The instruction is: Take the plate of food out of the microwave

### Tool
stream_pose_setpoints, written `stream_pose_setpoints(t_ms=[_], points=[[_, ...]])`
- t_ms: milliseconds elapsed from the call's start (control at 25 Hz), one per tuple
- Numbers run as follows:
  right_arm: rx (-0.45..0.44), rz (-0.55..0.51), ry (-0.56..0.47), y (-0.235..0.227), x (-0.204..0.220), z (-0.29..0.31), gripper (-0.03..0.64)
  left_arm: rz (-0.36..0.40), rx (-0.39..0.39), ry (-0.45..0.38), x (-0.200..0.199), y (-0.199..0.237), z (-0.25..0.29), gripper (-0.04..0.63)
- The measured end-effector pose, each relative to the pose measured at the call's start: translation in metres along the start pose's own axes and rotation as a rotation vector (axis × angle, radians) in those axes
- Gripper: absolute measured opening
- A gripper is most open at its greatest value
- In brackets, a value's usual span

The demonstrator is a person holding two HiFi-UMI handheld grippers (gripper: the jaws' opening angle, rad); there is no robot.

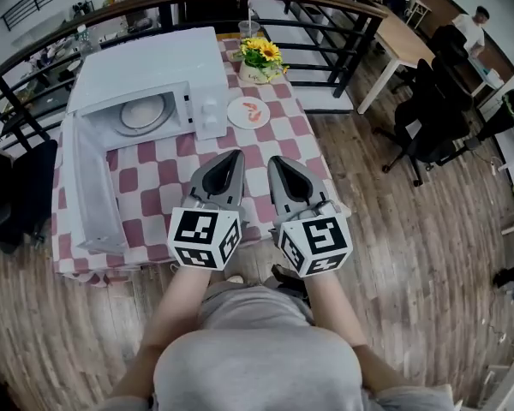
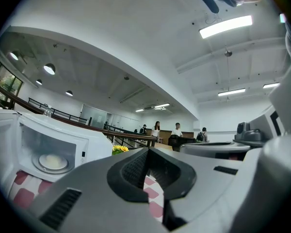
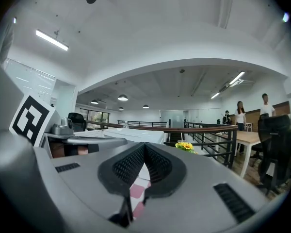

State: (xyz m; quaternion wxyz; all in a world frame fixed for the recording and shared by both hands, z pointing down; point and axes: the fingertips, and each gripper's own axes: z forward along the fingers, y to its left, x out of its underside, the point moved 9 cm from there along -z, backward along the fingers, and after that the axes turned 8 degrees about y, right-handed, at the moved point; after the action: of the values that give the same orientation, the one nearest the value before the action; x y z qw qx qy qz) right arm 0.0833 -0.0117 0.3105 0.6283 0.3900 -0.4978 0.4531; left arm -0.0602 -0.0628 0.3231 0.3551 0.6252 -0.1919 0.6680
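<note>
While the microwave (image 1: 154, 75) is standing to the left of and beyond the left gripper (image 1: 235, 155), its door (image 1: 90, 187) is hanging wide open. Its turntable (image 1: 144, 112) is showing only as a pale disc. Whether anything is lying on it cannot be told from any view.

The left gripper's jaws are pressing together with nothing between them. Its tip is pointing away from the person over the near part of the checkered tablecloth (image 1: 154, 178). The hand holding it is hiding under the marker cube (image 1: 204, 238), so only a bare forearm (image 1: 178, 302) is showing, stretching forward from the body.

The plate of food (image 1: 248, 112) is sitting outside the microwave on the tablecloth. It is lying beyond the gap between the two gripper tips, just beside the microwave's right side. In both gripper views the jaws' own bodies are covering it. A pot of yellow flowers (image 1: 261, 58) is standing farther out past the plate.

The right gripper (image 1: 276, 163) is likewise clenched on nothing. It is lying beside the left one, near it but not touching, and aiming the same way. Its hand is also hiding beneath its cube, with the forearm angling in from the right. Office chairs (image 1: 433, 114) are standing well apart to its right.
</note>
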Motion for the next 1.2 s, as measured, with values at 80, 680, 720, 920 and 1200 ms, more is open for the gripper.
stream_pose_setpoints(t_ms=[80,680,720,920,1200], points=[[-0.023,-0.011,0.005,0.007,-0.001,0.005,0.023,-0.008,-0.016,-0.003,0.0,0.007,-0.004,0.002],[-0.243,-0.082,0.016,0.015,-0.006,0.053,0.023,-0.096,-0.217,-0.005,0.009,0.035,-0.001,0.002],[-0.254,-0.087,0.017,0.013,-0.007,0.055,0.023,-0.105,-0.23,-0.009,0.009,0.036,0.001,0.002],[-0.306,-0.081,0.019,0.004,-0.008,0.07,0.023,-0.134,-0.28,-0.028,0.008,0.043,0.007,0.002],[-0.381,-0.046,0.028,0.004,-0.003,0.088,0.023,-0.196,-0.327,-0.052,0.012,0.053,0.007,0.002]])
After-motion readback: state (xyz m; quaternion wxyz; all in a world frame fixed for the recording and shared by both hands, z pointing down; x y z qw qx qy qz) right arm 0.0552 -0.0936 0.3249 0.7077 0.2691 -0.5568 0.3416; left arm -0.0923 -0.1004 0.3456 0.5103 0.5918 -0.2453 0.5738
